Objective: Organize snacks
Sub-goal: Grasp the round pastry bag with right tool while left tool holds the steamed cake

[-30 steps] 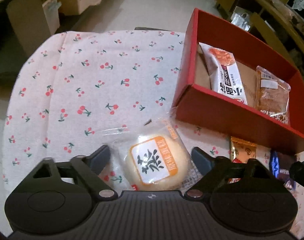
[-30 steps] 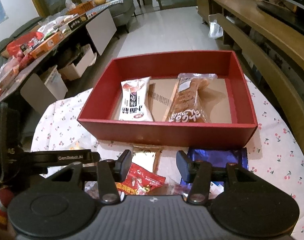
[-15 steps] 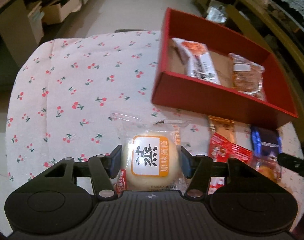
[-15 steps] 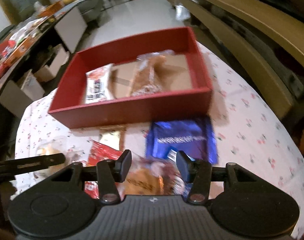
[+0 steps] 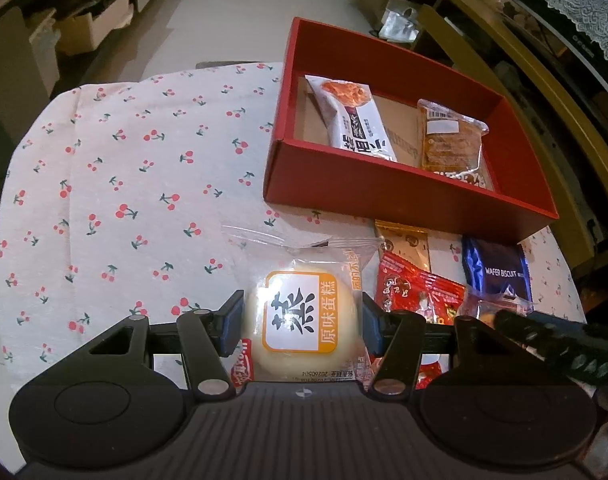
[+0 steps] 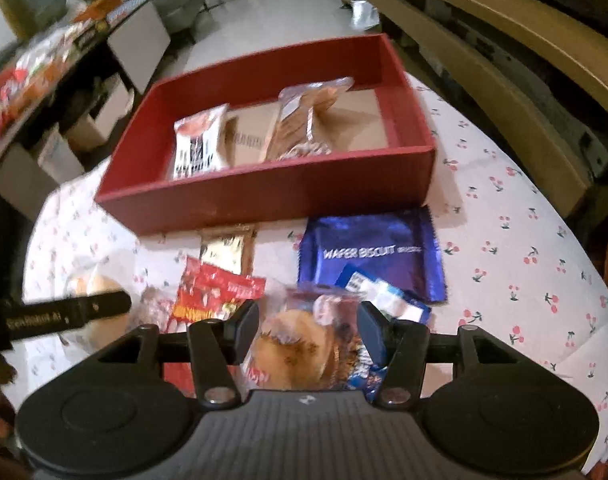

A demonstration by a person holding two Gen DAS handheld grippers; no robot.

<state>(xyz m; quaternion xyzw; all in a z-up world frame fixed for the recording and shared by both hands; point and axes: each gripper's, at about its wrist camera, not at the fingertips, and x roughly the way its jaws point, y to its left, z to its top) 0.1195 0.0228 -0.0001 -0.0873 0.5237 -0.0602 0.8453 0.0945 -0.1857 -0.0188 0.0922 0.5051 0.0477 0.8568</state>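
My left gripper (image 5: 302, 322) was clamped on a round steamed cake in a clear wrapper (image 5: 300, 316), its pads pressed against both sides of the bun, the packet's crimped top edge fanning out beyond my fingertips above the cherry-print tablecloth (image 5: 116, 184). My right gripper (image 6: 309, 330) straddled a clear-wrapped muffin (image 6: 300, 344) — its jaws were opening, the muffin between them; the blurred picture did not show whether the pads pressed on it. The red box (image 5: 344, 188) sat on the cloth beyond both hands, open at the top, with a white snack bar (image 5: 354, 120) lying along its left side and a clear pack of brown pastry (image 5: 450, 140) to the right of it, the two close together on the cardboard floor. Just in front of the box's near wall lay a gold sachet (image 6: 226, 246), a red packet (image 6: 214, 290) partly over the sachet's near end, and a blue wafer biscuit pack (image 6: 374, 254) to the right of them. In the right wrist view, a smaller blue-and-white wrapper (image 6: 384, 300) overlapped the wafer pack's near edge, just beside my right finger.
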